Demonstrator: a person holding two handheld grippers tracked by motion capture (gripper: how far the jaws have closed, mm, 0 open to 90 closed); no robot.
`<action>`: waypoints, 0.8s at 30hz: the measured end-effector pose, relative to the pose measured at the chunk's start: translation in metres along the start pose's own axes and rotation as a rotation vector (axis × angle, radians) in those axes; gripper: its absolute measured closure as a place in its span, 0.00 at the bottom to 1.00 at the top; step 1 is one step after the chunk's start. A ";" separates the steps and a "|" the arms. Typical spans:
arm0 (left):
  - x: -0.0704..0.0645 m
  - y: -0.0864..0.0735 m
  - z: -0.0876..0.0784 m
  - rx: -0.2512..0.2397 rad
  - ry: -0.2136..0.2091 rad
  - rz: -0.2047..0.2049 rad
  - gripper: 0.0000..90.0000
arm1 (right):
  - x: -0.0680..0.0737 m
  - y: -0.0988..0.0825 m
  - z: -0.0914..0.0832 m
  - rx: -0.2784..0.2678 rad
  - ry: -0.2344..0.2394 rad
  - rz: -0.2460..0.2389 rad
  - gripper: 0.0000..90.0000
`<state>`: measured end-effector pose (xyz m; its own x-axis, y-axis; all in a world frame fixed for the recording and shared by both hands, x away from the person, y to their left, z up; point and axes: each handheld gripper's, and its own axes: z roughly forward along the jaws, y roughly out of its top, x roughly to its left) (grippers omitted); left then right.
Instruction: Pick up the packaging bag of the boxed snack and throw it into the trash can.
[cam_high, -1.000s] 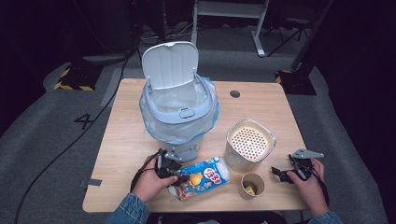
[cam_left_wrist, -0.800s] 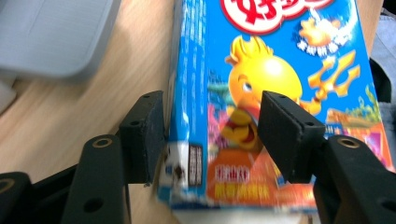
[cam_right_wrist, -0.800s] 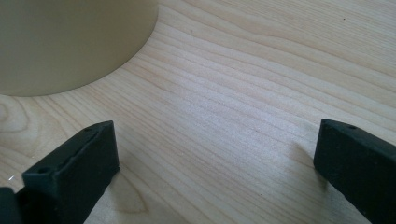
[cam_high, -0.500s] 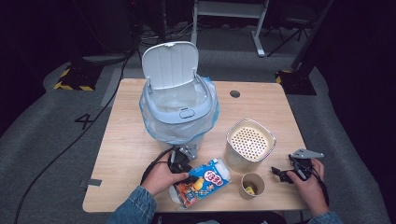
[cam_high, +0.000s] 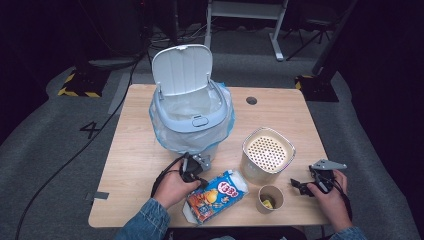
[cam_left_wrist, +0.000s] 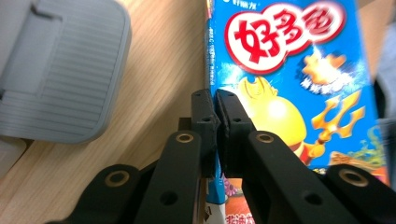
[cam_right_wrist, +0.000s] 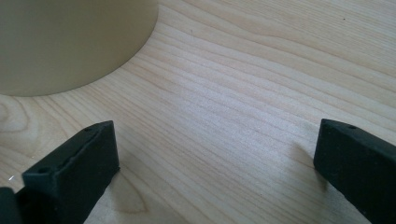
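Box (cam_high: 216, 196) diagonal, seemingly flat, jaws-pinched.

— What stays hidden from above?

— The left gripper (cam_high: 196, 172) mostly: the hand (cam_high: 173, 187) covers its body, and its jaw tips vanish at the snack box (cam_high: 216, 196). The small yellow thing inside the paper cup (cam_high: 270, 198) is too small to name.

— And up close?

— In the left gripper view the box (cam_left_wrist: 299, 84) is cut off at top and bottom, and the grey bin base (cam_left_wrist: 60, 70) runs off the left edge. In the right gripper view the beige container (cam_right_wrist: 70, 42) is cropped and blurred, and both jaws are cut by the frame's sides.
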<state>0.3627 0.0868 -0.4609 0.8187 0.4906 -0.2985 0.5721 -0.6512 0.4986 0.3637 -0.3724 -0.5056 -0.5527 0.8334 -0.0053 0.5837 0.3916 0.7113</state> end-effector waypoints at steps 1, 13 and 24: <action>-0.001 0.000 -0.003 -0.017 -0.003 0.009 0.97 | 0.000 0.000 0.000 0.000 0.000 0.000 0.00; -0.021 -0.010 -0.055 -0.266 -0.013 0.087 0.98 | 0.000 0.000 0.000 0.000 0.000 0.000 0.00; -0.029 -0.021 -0.092 -0.423 0.036 0.140 0.98 | 0.000 0.000 0.000 0.000 0.000 0.000 0.00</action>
<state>0.3221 0.1394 -0.3873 0.8803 0.4392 -0.1794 0.3786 -0.4225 0.8235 0.3637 -0.3723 -0.5056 -0.5525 0.8335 -0.0056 0.5836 0.3916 0.7113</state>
